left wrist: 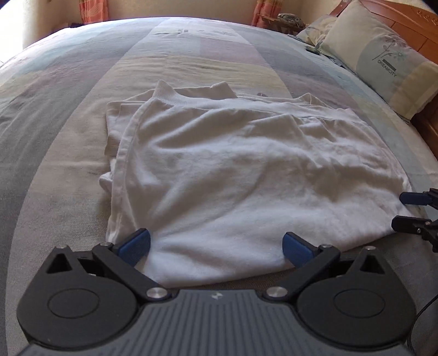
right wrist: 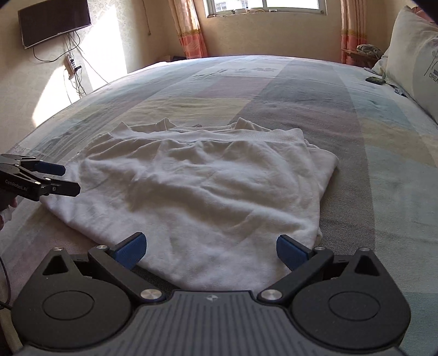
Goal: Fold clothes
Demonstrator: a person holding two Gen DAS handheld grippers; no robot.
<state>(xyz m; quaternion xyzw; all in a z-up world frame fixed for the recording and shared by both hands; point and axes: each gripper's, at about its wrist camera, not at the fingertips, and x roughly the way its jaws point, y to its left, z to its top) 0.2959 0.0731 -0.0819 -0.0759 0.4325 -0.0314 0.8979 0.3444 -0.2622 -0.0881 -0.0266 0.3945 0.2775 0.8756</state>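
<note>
A white garment lies partly folded on the bed, its ribbed collar at the far side and a sleeve folded under at the left. My left gripper is open, its blue fingertips spread over the garment's near left edge. My right gripper is also open, straddling the near right edge of the same white garment. In the left wrist view the right gripper shows at the right edge; in the right wrist view the left gripper shows at the left edge. Neither holds cloth.
A striped pastel bedspread covers the bed. Pillows lean on the wooden headboard at the right. A small dark object lies near the pillow. Curtains, a window and a wall television stand beyond.
</note>
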